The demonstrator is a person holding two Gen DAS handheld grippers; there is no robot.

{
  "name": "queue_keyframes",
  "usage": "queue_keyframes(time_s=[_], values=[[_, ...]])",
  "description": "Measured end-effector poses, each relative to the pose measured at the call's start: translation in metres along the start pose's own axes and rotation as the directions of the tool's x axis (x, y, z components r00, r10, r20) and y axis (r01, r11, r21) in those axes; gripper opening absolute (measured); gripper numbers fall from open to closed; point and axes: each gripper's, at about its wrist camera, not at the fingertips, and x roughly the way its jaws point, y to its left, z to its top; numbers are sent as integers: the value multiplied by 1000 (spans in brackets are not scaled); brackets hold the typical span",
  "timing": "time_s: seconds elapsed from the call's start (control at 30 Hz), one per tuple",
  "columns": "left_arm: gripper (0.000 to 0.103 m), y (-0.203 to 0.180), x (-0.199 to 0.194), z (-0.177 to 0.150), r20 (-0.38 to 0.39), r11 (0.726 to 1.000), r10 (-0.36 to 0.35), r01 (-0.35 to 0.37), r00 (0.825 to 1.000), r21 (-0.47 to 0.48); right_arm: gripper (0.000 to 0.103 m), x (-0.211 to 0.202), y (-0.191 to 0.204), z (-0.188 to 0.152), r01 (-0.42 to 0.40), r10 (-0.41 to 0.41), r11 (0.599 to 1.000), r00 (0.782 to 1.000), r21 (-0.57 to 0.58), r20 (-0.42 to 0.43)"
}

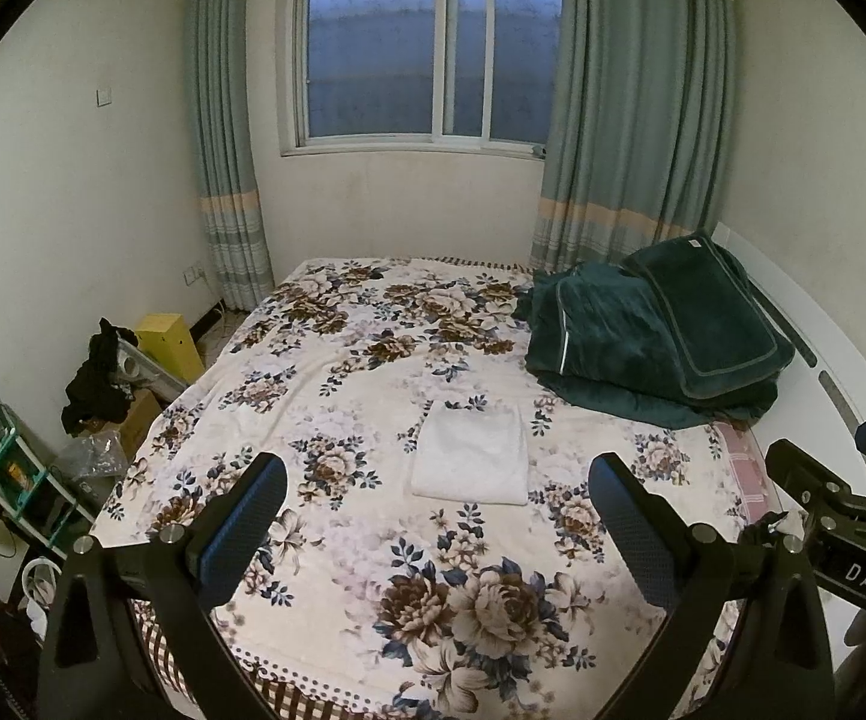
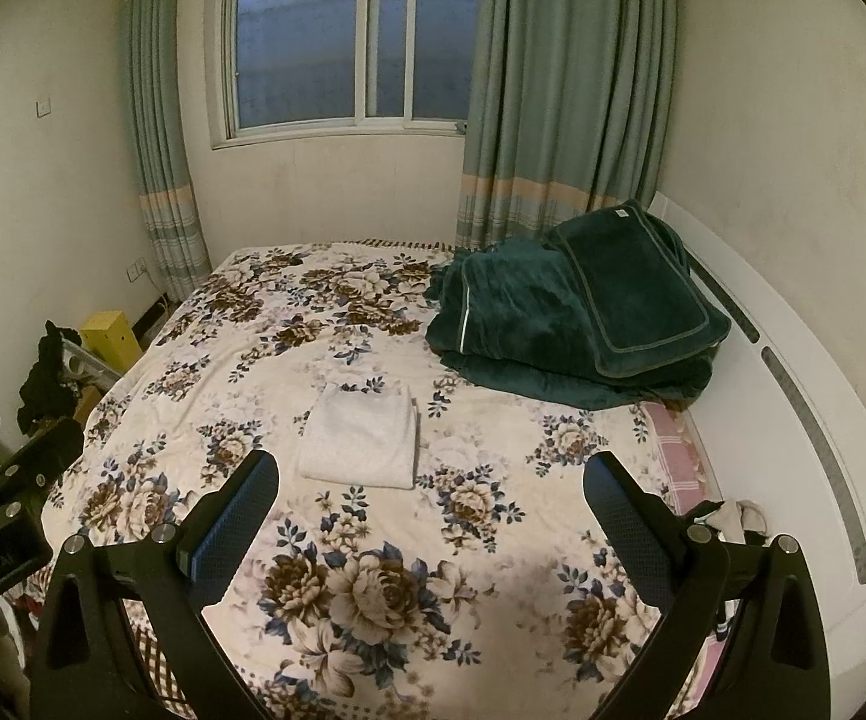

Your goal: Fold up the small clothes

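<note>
A small white garment (image 1: pixel 470 455) lies folded into a neat rectangle on the floral bedspread (image 1: pixel 372 540), near the middle of the bed. It also shows in the right wrist view as a folded white garment (image 2: pixel 362 435). My left gripper (image 1: pixel 437 480) hovers above the near part of the bed, open and empty, well short of the garment. My right gripper (image 2: pixel 431 477) is likewise open with nothing between its fingers, held back from the cloth. The right gripper's body (image 1: pixel 841 498) shows at the right edge of the left wrist view.
A dark green folded blanket and pillow (image 1: pixel 661 336) lie at the bed's far right by a white headboard (image 2: pixel 805 408). Left of the bed stand a yellow box (image 1: pixel 168 342), dark clothes (image 1: pixel 99 378) on cartons and a small shelf (image 1: pixel 6 468). A curtained window (image 1: pixel 426 48) is behind.
</note>
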Motion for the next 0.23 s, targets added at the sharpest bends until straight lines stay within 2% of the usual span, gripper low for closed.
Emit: queue_keyframes(time_s=[0.23], values=[[103, -4, -1, 9, 13, 1000, 0, 0, 1000, -5, 103, 0, 0, 0, -1, 1, 1000, 1000, -2, -3]])
